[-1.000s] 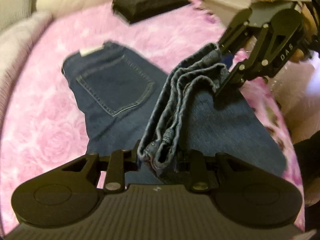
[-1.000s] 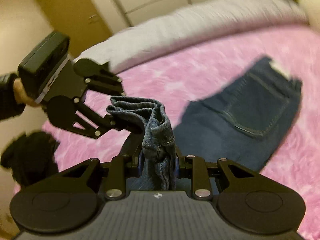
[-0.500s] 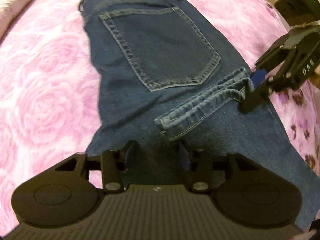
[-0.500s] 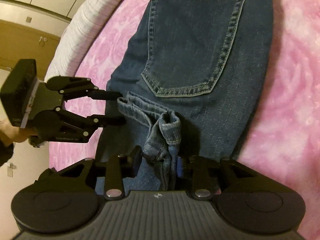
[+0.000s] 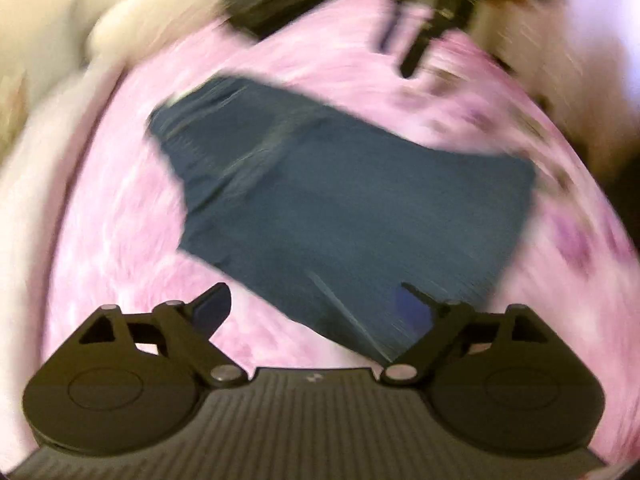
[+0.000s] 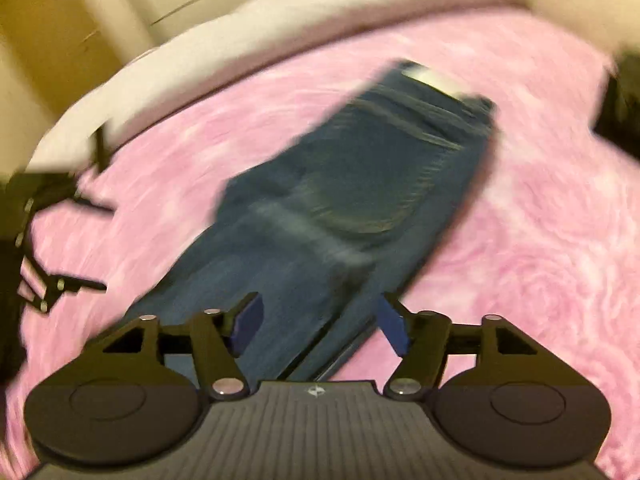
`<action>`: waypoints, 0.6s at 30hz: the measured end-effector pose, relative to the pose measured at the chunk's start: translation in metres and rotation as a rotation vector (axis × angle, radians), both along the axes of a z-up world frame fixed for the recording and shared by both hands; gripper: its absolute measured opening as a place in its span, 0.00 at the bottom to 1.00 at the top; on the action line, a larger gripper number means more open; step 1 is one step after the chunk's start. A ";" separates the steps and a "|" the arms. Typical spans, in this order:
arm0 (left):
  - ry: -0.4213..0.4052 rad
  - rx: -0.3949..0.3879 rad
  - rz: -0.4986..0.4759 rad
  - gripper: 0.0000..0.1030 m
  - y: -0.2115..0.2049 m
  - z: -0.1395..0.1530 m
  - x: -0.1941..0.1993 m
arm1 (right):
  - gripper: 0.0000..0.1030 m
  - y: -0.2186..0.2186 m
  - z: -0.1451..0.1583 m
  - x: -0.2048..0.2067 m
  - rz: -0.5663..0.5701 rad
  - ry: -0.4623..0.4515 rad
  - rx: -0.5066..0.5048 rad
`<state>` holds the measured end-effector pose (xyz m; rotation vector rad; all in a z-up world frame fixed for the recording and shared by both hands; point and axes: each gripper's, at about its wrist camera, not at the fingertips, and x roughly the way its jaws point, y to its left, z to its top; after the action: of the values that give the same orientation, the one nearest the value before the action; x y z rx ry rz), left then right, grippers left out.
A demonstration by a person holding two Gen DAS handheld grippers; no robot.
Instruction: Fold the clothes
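Denim jeans (image 5: 352, 200) lie folded on the pink blanket (image 5: 120, 240), just released as the left gripper (image 5: 316, 308) and right gripper (image 6: 320, 320) spread open, so this fold looks done.

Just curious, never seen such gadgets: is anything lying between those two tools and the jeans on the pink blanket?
Nothing visible. The jeans lie folded on the pink blanket, right below both open tools: left, right. A black folded garment sits far off.
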<state>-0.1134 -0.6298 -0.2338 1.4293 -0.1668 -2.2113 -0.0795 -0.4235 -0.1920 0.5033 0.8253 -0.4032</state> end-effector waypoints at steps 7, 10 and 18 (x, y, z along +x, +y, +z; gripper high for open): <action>-0.083 -0.201 -0.309 0.82 0.114 -0.067 0.010 | 0.79 0.224 -0.004 0.020 0.424 0.122 -0.447; -0.092 -0.224 -0.348 0.80 0.119 -0.090 0.005 | 0.61 0.288 -0.034 0.032 0.537 0.149 -0.582; -0.104 -0.215 -0.330 0.81 0.102 -0.121 0.007 | 0.62 0.313 -0.087 0.052 0.492 0.239 -0.773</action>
<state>-0.1065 -0.5273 -0.3548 1.4808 -0.6997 -2.2873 -0.0278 -0.1103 -0.2793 -0.4698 0.9144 -0.2943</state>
